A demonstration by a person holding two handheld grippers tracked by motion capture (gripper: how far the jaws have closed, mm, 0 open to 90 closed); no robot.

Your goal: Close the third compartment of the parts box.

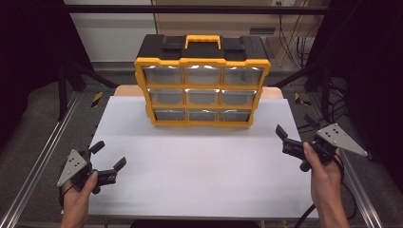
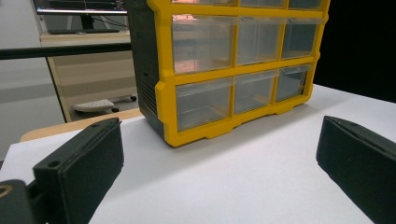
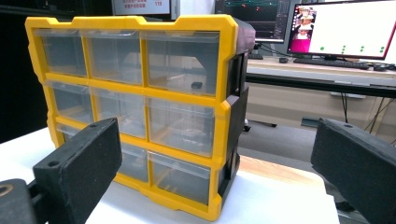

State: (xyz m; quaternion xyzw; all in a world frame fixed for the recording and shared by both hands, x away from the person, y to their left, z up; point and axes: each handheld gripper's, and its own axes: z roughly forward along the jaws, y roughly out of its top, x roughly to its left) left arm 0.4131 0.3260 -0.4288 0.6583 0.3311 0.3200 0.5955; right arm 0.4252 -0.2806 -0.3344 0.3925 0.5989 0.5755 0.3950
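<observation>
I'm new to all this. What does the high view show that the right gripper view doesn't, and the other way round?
The high view alone shows the cabinet's yellow handle on top, all nine drawers at once, and both hands with the left gripper and right gripper, jaws apart. The right gripper view alone shows lit computer monitors on a desk behind, and a small dark item inside a top drawer. Both show the drawer cabinet standing on the white table.
</observation>
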